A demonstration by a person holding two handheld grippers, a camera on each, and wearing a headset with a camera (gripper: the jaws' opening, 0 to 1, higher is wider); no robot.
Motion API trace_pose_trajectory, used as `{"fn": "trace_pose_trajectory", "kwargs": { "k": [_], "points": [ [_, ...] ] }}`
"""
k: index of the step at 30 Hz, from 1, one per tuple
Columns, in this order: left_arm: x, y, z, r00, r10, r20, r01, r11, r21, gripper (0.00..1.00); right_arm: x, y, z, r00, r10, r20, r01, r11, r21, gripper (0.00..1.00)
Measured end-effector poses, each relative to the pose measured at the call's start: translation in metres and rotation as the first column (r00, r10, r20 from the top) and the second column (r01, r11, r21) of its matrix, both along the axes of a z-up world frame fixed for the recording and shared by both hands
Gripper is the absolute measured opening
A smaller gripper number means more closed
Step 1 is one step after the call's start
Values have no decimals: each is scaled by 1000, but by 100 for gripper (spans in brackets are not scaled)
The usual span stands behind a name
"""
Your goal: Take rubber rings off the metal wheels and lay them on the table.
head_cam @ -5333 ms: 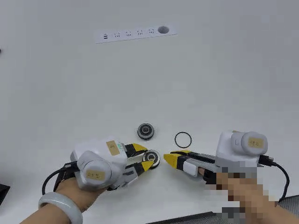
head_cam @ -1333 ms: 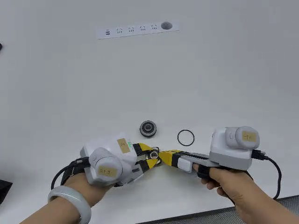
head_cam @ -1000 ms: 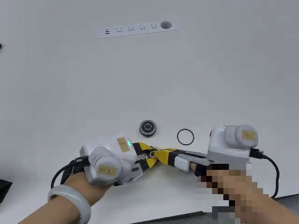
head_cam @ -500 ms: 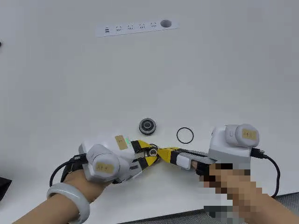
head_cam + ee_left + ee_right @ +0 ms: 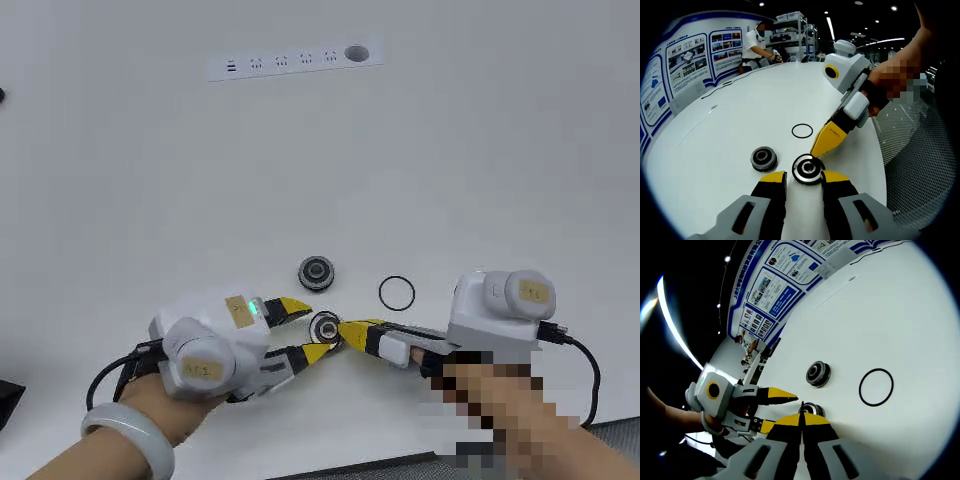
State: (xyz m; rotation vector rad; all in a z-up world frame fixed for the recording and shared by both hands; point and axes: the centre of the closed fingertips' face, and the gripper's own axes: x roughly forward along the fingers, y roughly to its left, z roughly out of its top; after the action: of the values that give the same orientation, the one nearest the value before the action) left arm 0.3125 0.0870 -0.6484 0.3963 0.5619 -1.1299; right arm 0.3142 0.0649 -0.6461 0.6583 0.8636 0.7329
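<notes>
Spread apart at the left gripper, flanking a small round metal wheel flat on the white table. Pressed together at the right gripper, tip touching that wheel's rim. Just beyond, side by side but apart: a darker round metal wheel and a loose thin black rubber ring.

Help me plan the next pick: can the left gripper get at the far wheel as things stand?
Probably yes. The far wheel lies on bare table just beyond the left gripper, whose jaws stand open, with nothing between. The near wheel sits at its jaw tips, beside that path.
</notes>
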Motion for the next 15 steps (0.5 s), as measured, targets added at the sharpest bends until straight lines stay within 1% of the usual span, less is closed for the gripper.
{"fn": "trace_pose_trajectory", "kwargs": {
  "k": [6, 10, 15],
  "points": [
    [1, 8, -1, 1000, 27, -2, -27, 1000, -2, 35, 0, 1, 4, 1000, 6, 7, -6, 1000, 6, 2],
    [1, 11, 0, 999, 37, -1, -37, 999, -4, 40, -1, 2, 7, 1000, 10, 8, -10, 1000, 11, 2],
    [2, 17, -1, 999, 53, -1, -53, 999, -1, 45, -2, 4, 13, 1000, 13, 15, -13, 1000, 22, 2]
  ]
}}
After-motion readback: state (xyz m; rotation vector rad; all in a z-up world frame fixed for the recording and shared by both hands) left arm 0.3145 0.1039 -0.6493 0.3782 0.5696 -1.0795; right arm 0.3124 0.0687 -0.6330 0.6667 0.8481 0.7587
